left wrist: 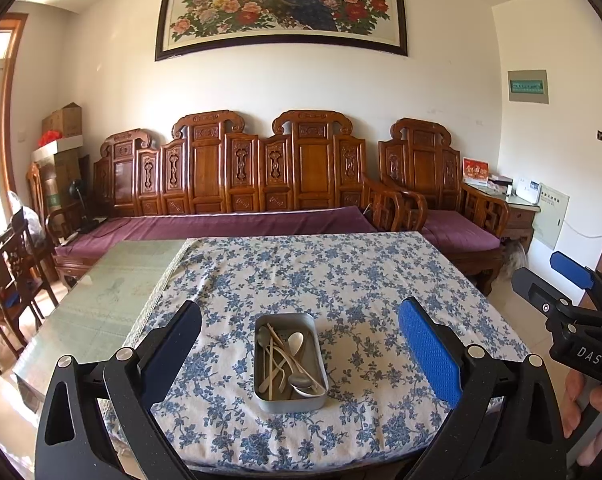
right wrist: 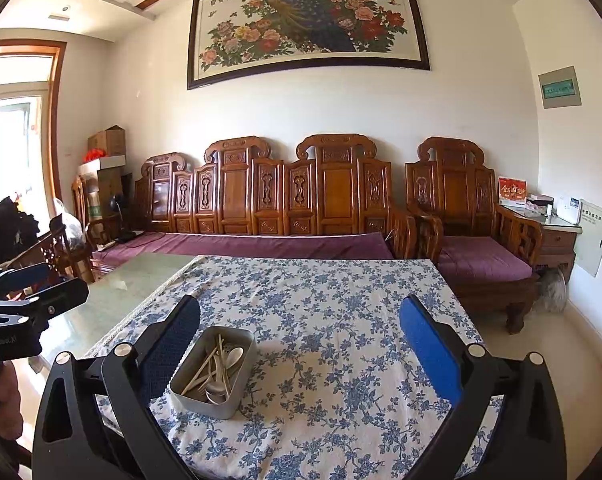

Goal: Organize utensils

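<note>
Two black two-finger grippers with blue-padded fingers hang above the near edge of the table, both with fingers spread wide and holding nothing: the left gripper [left wrist: 299, 340] frames the rectangular grey metal tin [left wrist: 289, 360] between its fingers, while the right gripper [right wrist: 301, 340] sits to the right of the tin, which lies close to its left finger [right wrist: 169, 344]. A person's hand [left wrist: 593, 412] grips the right tool's handle at the right edge of the left wrist view. Inside the tin lie the utensils, jumbled together: several pale wooden chopsticks [left wrist: 279, 360], crossed, steel spoons [left wrist: 301, 380] and a white spoon [left wrist: 295, 342]. The tin rests on a white tablecloth printed with blue flowers [left wrist: 341, 280], on the near half of the cloth. Left of the tin, beyond the cloth's lace edge, the greenish glass table top [left wrist: 113, 292] lies bare. Behind the tin stands a long carved wooden bench with purple cushions [left wrist: 229, 184], with a matching armchair [left wrist: 433, 184] to its right. Above the bench hangs a wide framed picture of a peacock among flowers [left wrist: 281, 4].
</note>
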{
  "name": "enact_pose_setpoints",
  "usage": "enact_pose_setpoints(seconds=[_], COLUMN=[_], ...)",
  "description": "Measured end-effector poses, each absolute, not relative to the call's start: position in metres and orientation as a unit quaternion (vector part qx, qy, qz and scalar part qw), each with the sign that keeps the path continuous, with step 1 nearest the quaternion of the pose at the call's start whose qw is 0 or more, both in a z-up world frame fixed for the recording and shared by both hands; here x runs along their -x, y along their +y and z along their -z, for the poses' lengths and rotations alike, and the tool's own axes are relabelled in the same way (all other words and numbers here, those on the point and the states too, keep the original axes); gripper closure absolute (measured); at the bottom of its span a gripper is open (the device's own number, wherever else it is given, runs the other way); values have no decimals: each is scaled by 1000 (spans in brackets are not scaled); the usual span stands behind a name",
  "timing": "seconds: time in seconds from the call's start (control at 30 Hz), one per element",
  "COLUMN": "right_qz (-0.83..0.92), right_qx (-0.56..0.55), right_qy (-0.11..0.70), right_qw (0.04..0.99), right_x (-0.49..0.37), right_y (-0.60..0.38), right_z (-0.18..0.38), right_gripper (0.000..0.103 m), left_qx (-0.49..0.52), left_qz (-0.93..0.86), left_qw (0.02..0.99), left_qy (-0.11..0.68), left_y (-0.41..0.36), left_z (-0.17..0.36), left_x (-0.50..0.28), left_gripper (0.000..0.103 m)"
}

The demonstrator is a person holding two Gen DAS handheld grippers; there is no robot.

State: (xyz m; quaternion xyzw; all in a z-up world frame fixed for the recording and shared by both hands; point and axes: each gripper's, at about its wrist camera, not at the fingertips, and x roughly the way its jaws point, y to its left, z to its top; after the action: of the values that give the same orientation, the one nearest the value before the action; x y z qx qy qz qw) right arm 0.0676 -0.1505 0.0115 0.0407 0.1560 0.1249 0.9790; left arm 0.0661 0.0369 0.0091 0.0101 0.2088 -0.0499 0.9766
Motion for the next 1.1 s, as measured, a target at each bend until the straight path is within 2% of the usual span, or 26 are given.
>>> enact_pose_setpoints(seconds=[1.1], right_qz=[-124], right_qx=[-42], right_qy=[154], right_qw=[979], right_x=[-66], right_y=[-149], right_z=[-13], right_gripper=[3], left_qx=[-9], left_qz=[49], left_qw=[979], left_qy=[198], left_y=[36], left_z=[-13], left_x=[-56], left_gripper=[8])
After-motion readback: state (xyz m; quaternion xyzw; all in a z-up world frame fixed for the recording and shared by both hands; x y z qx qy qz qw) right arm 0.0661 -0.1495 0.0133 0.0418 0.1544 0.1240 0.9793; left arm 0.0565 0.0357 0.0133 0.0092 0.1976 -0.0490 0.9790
